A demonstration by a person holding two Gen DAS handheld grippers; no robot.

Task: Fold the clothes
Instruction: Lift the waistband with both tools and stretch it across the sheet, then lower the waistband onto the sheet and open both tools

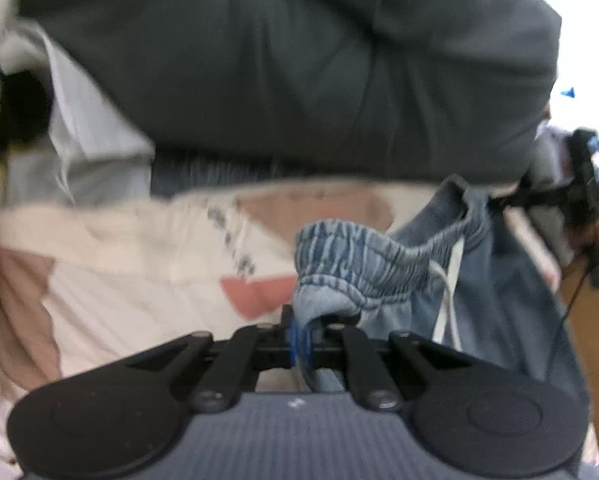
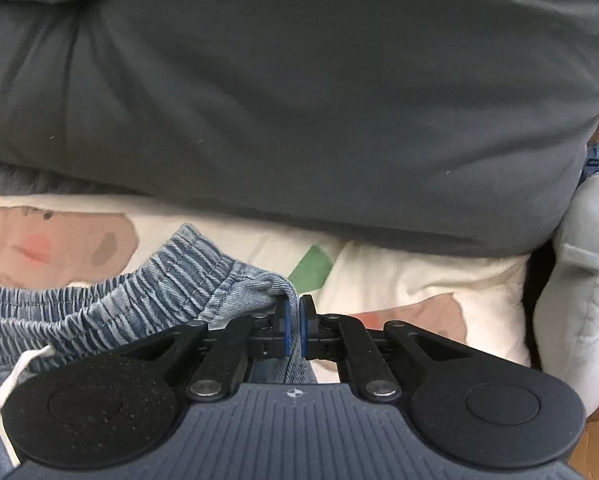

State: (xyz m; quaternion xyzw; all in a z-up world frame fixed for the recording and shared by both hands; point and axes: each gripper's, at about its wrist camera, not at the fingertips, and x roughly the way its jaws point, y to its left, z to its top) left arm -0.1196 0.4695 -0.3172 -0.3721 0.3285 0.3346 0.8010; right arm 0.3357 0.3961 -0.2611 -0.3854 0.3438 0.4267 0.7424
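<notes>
We are holding the shorts by the waistband, one gripper at each end.

In the left wrist view, the left gripper is pinching the waistband end of the denim shorts at lower centre, its blue pads pressed onto the cloth. In the right wrist view, the right gripper is pinching the other waistband corner at lower centre. We are gripping both ends, we judge, so that the garment hangs stretched and flat for folding. The shorts are hanging just above the patterned sheet; the dark pillow is filling the upper frame. The white drawstring is dangling right of centre. The legs are being cut off by the lower edge, and the left view is blurring at its margins.
</notes>
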